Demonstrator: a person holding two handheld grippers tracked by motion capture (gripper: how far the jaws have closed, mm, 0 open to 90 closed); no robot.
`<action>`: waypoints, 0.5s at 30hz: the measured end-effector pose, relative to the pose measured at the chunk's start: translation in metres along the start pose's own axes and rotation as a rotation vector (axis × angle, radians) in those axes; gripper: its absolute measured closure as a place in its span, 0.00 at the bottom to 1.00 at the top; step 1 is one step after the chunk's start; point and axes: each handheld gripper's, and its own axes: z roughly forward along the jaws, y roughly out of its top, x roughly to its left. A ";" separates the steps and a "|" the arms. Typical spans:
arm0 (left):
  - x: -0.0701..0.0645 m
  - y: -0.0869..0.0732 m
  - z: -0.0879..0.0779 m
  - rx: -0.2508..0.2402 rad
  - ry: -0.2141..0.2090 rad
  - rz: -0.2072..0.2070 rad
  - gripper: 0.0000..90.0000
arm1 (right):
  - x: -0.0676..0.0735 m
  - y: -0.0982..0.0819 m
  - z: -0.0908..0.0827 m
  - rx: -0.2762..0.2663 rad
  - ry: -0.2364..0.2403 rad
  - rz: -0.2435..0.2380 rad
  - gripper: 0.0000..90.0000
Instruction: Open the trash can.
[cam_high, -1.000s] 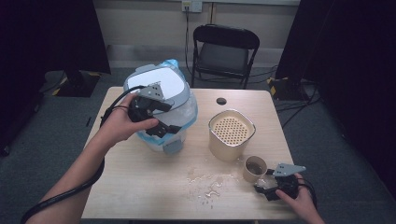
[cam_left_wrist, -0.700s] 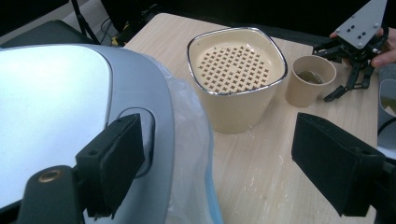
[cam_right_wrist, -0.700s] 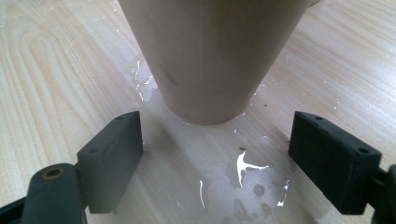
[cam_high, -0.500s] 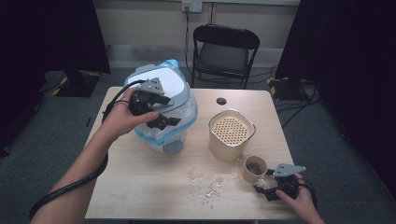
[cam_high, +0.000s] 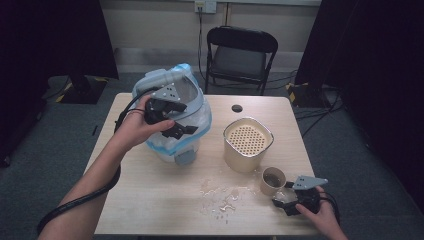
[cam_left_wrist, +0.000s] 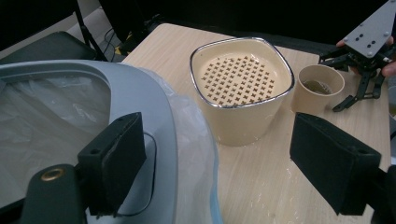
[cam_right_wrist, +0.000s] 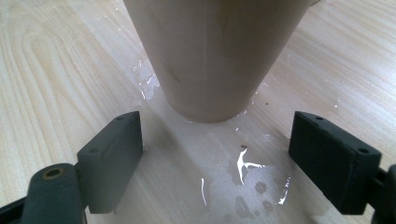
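Looking at the right gripper (cam_high: 286, 201), jaws wide and empty just short of the cup (cam_right_wrist: 215, 51): light, wet-slippery, so grab mid-wall.

No readable text — no labels, brands, numbers.

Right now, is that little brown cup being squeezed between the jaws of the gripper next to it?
No. In the right gripper view the right gripper has its jaws spread wide, and the cup stands beyond them untouched.
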 end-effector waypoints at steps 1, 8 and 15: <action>-0.001 0.001 0.000 0.006 0.000 0.009 0.20 | 0.000 0.000 0.000 0.000 0.000 0.000 0.19; -0.011 0.003 -0.001 0.016 -0.032 0.033 0.21 | 0.000 -0.001 0.000 -0.004 0.001 -0.001 0.19; -0.018 -0.002 -0.001 -0.015 -0.080 0.028 0.20 | 0.000 -0.001 0.000 -0.004 0.001 0.000 0.19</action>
